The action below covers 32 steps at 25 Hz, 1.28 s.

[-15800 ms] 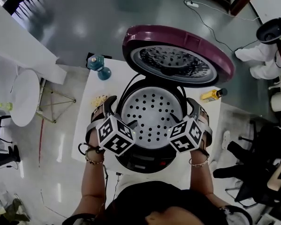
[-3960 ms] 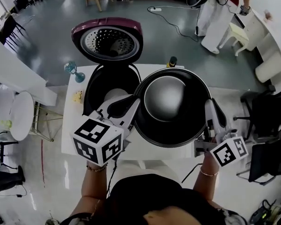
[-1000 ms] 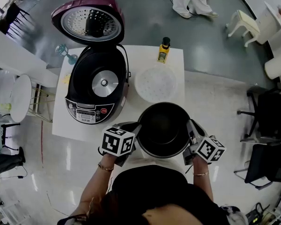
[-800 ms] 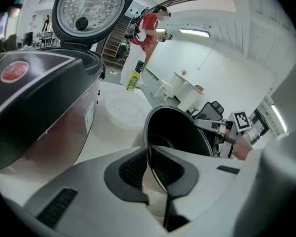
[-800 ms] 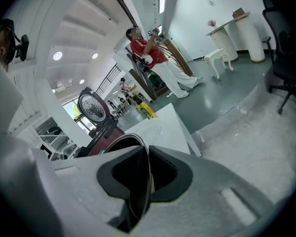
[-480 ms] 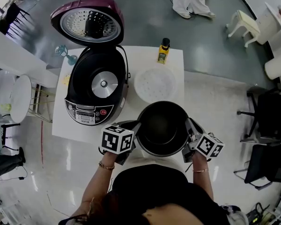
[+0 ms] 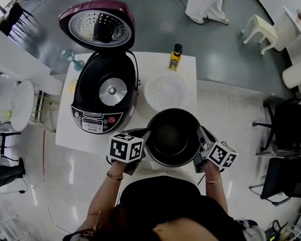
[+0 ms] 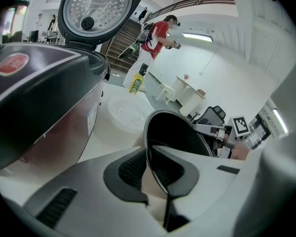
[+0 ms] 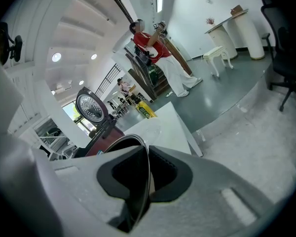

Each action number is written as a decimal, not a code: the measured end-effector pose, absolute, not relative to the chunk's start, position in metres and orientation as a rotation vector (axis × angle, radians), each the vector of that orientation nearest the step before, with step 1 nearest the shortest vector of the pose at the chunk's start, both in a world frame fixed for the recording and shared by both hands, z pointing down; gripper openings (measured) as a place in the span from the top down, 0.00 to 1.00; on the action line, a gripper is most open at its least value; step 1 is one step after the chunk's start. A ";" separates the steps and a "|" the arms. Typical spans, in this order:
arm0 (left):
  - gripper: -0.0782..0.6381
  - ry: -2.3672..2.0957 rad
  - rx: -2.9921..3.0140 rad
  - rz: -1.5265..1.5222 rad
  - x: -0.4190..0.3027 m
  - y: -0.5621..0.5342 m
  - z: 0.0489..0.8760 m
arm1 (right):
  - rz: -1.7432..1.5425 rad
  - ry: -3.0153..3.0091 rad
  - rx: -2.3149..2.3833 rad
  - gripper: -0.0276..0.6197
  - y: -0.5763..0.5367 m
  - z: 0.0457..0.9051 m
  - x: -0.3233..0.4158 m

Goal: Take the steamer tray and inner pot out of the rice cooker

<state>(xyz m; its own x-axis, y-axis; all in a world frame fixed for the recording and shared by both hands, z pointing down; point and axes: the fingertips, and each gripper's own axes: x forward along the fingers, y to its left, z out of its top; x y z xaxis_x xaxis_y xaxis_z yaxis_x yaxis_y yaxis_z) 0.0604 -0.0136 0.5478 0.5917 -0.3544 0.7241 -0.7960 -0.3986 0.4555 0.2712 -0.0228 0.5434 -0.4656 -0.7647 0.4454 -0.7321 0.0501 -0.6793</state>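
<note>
Inner pot (image 7: 173, 137) pinched both sides
We clamp its rim: left gripper (image 7: 142, 140) at 9 o'clock, right gripper (image 7: 201, 145) at 3, steamer tray (image 7: 166, 91) at 12.

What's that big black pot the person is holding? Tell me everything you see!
The inner pot is round and deep, dark inside, with a thin shiny rim, and looks empty. It is upright, mouth up, over the near edge of the white table, out of the rice cooker and nearer the person than the steamer tray. The left gripper and right gripper pinch its rim on opposite sides. Whether its bottom touches the table I can't tell.
</note>
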 end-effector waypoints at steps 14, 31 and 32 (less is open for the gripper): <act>0.74 -1.137 2.156 0.468 0.019 -0.029 0.486 | -1.120 2.325 -1.694 0.83 -0.020 0.496 0.292; 0.88 -1.401 2.625 0.066 0.022 -0.017 0.321 | -0.252 2.535 -1.678 0.95 0.004 0.350 0.269; 0.89 -1.393 2.634 0.063 0.023 -0.016 0.321 | -0.235 2.547 -1.670 0.95 0.006 0.349 0.267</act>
